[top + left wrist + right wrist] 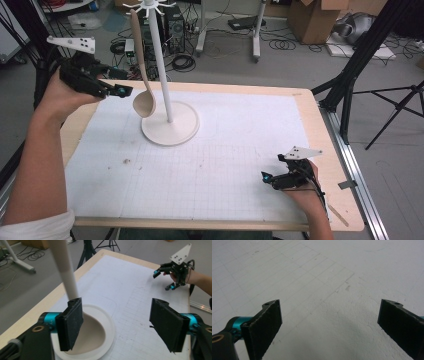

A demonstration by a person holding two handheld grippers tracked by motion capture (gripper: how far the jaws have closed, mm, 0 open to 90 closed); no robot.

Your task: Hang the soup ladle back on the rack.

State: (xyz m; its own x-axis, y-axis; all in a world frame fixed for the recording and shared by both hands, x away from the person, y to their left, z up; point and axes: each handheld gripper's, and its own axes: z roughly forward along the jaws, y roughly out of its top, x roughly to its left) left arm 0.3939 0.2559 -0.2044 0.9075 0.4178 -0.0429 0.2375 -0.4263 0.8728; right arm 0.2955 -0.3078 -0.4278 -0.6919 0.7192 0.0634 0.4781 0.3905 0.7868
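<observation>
One smooth beige ladle (142,75) hangs from the white stand (167,120), top cut off; left gripper (120,91) and right gripper (266,177) gape, holding nothing.

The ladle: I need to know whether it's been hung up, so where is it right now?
In the high view the ladle hangs from the top of the white stand at the table's far left, its bowl just above the round base, beside the open left gripper.

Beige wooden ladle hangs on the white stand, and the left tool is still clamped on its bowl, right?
Not clamped: the left tool is open, jaws apart, beside the beige wooden ladle hanging on the white stand, as the left gripper view shows.
</observation>
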